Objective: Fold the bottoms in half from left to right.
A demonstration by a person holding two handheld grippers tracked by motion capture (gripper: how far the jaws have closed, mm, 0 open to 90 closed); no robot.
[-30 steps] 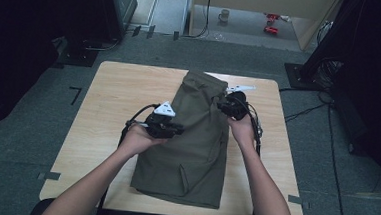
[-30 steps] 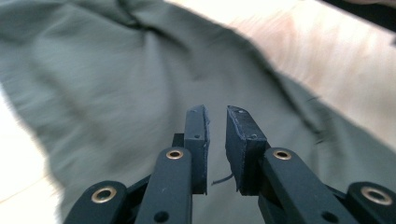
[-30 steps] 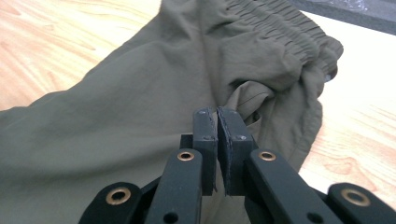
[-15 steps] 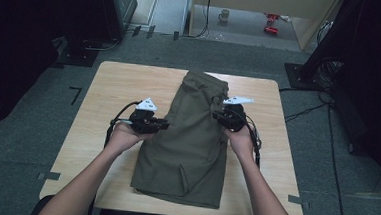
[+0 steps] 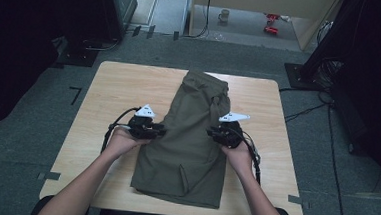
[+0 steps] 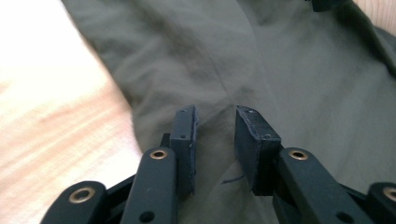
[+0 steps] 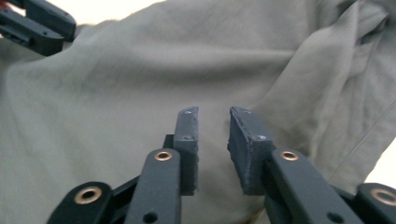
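A pair of olive green shorts [image 5: 191, 137] lies flat on the wooden table [image 5: 120, 83], waistband at the far end. My left gripper [image 5: 162, 131] sits at the shorts' left edge, my right gripper [image 5: 210, 133] at their right edge, both pointing inward. In the left gripper view the left gripper [image 6: 215, 128] has a narrow gap between its pads, with only cloth beneath. The right gripper [image 7: 213, 123] looks the same over the shorts [image 7: 116, 93]. Both pairs of jaws have just been opening, and nothing is pinched in either.
Bare table lies to the left and right of the shorts. Cables [image 5: 303, 112] trail on the floor at the right. A mug [image 5: 225, 14] and red items [image 5: 271, 23] sit far back on the floor. Dark equipment [image 5: 119, 8] stands at the back left.
Both hands have moved toward the person and apart, from the upper middle of the shorts to their side edges. The shorts now lie flatter and straighter.
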